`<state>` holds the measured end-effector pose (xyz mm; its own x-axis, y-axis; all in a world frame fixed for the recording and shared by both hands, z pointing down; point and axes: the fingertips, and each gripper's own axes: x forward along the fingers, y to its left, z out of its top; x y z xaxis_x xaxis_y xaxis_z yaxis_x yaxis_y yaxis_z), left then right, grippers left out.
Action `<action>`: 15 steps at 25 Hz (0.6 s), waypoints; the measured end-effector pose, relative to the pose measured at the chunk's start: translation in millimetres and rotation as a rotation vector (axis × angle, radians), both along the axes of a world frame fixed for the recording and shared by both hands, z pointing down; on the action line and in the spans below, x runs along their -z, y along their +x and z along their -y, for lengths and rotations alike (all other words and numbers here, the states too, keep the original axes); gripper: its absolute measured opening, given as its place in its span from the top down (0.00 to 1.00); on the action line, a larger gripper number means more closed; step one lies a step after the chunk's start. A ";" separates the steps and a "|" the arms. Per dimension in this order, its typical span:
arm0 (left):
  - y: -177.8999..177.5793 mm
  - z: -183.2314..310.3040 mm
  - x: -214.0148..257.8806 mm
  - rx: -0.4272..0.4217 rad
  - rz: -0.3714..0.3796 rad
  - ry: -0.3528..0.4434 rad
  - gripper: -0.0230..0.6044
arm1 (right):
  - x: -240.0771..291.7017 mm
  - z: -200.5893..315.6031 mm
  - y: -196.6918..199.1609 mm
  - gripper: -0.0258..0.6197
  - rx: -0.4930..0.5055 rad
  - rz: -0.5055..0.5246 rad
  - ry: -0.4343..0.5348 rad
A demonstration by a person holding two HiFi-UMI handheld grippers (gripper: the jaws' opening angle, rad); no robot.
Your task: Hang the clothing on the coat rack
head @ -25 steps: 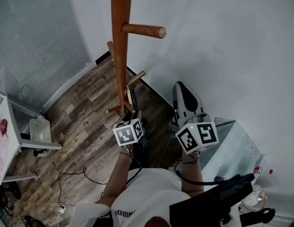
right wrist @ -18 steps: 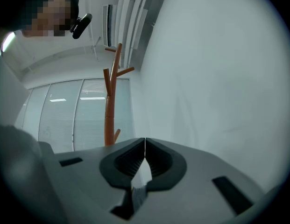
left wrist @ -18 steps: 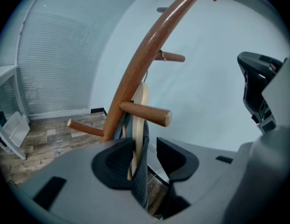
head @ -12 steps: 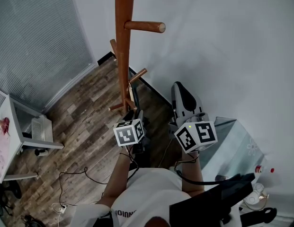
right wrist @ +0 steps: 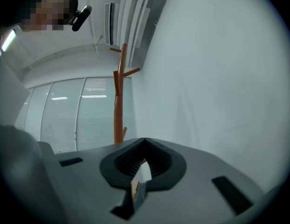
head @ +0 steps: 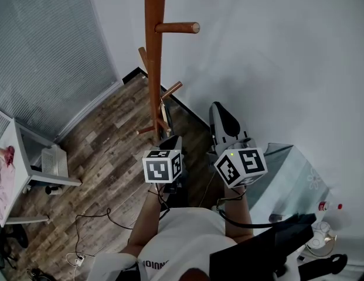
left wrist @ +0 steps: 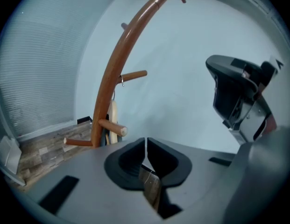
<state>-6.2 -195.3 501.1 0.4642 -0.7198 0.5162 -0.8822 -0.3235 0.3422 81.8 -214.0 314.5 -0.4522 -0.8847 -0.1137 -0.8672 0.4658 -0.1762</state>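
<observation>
The wooden coat rack (head: 153,57) stands in the corner by the white wall, with bare pegs (head: 177,27) sticking out. It also shows in the left gripper view as the coat rack (left wrist: 113,73), and in the right gripper view as the coat rack (right wrist: 118,111) further off. My left gripper (head: 173,141) points toward the rack's lower part; its jaws have just been closing and now meet with nothing between them (left wrist: 145,142). My right gripper (head: 219,108) is beside it, nearer the wall, jaws together and empty (right wrist: 144,142). Neither gripper holds clothing.
A pale wooden piece (left wrist: 113,121) leans behind the rack's base. A white table (head: 16,151) with something pink (head: 1,177) is at the left edge, a white box (head: 53,160) beside it. Cables (head: 94,220) lie on the wood floor. A glass table (head: 290,177) is at the right.
The left gripper has risen a little toward the camera and rolled, so its marker cube faces up more squarely. The right gripper has stayed where it was.
</observation>
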 end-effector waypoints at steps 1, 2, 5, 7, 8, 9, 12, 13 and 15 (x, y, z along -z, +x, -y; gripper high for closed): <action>0.5 -0.3 8.7 -0.002 -0.014 0.024 0.92 | -0.2 -1.3 -0.1 0.93 -0.002 -0.005 -0.001; 0.0 -0.5 17.6 0.000 -0.028 0.049 0.93 | -0.2 -2.7 -0.3 0.93 -0.003 -0.012 -0.001; -4.9 -0.5 39.2 0.015 -0.054 0.104 0.94 | 0.0 -6.2 -1.3 0.93 -0.007 -0.037 0.001; -6.9 -1.2 48.9 0.018 -0.068 0.115 0.94 | 1.1 -7.8 -1.2 0.93 -0.010 -0.051 0.010; -7.4 -1.7 53.3 0.018 -0.074 0.118 0.94 | 1.7 -8.4 -1.4 0.93 -0.008 -0.056 0.016; -7.6 -2.3 57.6 0.017 -0.077 0.122 0.94 | 2.3 -8.9 -1.7 0.93 -0.005 -0.058 0.021; -7.1 -3.2 68.7 0.013 -0.075 0.145 0.94 | 3.0 -10.5 -1.7 0.93 0.004 -0.054 0.026; -7.1 -3.2 71.2 0.012 -0.075 0.151 0.94 | 3.0 -11.1 -1.7 0.93 0.006 -0.052 0.026; -7.7 -3.4 74.6 0.010 -0.074 0.159 0.94 | 3.7 -12.3 -1.9 0.93 0.008 -0.054 0.029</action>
